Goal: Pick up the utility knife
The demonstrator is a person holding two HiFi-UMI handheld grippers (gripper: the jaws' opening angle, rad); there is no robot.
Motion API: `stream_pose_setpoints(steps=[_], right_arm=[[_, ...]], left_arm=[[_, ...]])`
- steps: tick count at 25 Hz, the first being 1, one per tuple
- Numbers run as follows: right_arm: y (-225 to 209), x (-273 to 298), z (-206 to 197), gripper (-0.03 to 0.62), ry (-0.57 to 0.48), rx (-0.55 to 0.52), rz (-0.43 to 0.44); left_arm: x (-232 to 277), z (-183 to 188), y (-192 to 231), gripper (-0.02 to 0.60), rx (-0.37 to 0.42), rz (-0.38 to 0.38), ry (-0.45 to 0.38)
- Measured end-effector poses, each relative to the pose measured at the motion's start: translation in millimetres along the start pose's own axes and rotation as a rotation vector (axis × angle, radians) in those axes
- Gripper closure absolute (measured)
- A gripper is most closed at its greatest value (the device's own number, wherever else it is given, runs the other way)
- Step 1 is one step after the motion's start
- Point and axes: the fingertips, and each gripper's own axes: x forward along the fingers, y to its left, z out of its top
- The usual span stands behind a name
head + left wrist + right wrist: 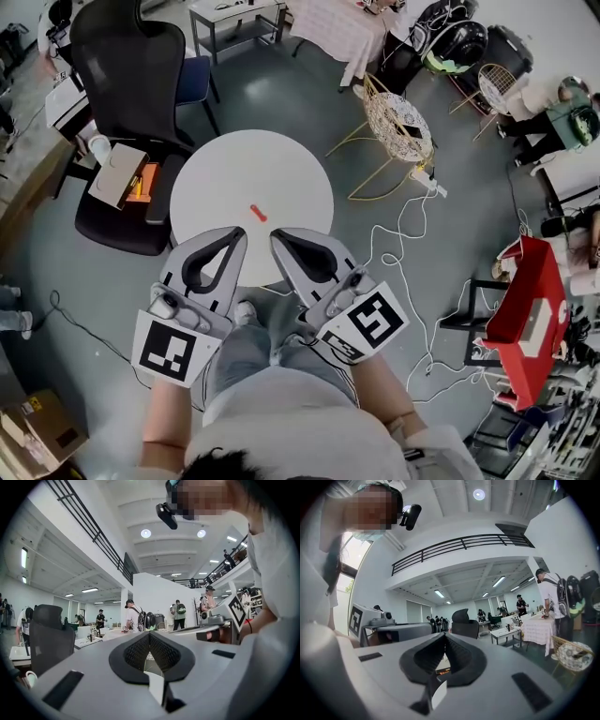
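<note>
The utility knife, small and red-orange, lies alone near the middle of the round white table. My left gripper and right gripper hover side by side over the table's near edge, just short of the knife. Both are shut with nothing between the jaws. In the left gripper view the left gripper points level across the room, and so does the right gripper in its own view. Neither gripper view shows the knife.
A black office chair stands at the table's far left, with a cardboard box on a seat beside it. A wire chair and white cables lie to the right. A red cart stands further right.
</note>
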Motion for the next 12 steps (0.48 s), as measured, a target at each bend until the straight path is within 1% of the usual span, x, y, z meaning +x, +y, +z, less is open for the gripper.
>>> stream_pose_setpoints(steps=[6, 12], right_arm=[[-32, 53, -17, 0.585, 0.046, 0.008, -0.066], [-71, 91, -69, 0.585, 0.162, 0.038, -0.119]], left_arm=[[23, -18, 50, 0.572, -0.001, -0.068, 0.029], [48, -40, 85, 0.572, -0.024, -0.12, 0.051]])
